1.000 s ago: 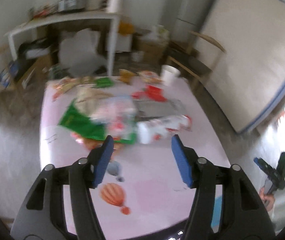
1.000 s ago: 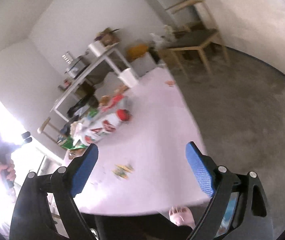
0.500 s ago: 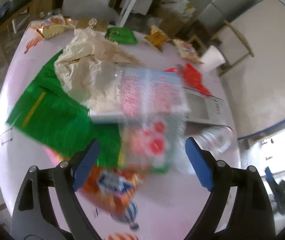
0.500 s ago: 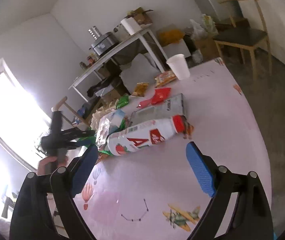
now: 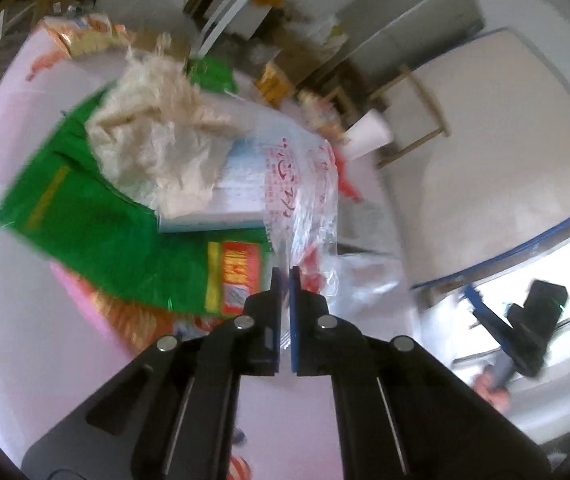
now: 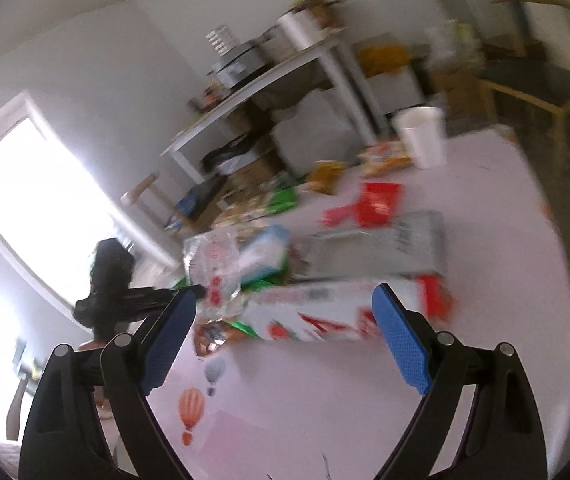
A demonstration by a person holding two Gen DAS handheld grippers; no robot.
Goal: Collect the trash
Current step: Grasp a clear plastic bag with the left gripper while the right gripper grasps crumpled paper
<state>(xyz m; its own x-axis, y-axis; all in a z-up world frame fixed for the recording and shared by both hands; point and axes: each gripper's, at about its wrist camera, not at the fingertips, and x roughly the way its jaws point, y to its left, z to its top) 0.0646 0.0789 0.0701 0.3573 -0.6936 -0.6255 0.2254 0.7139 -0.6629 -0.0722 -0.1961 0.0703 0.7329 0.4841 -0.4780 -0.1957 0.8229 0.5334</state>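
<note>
- My table's (image 6: 497, 264) pink cloth, printed with hot-air balloons (image 6: 191, 403).
- Behind it, a white side table (image 6: 285, 70) against the wall, crowded with a metal appliance (image 6: 241, 65) and a white roll (image 6: 300, 29).
- To my right, a wooden chair (image 6: 533, 84) with a dark seat.
- To my left, a bright window (image 6: 37, 208).
- A tall pale board with a blue edge (image 5: 497, 152) leans on the wall.

Motion blur smears the milk bottle (image 6: 317, 316), its label unreadable

Right tool (image 6: 285, 340) open, milk carton (image 6: 317, 314) ahead — blurred
</note>
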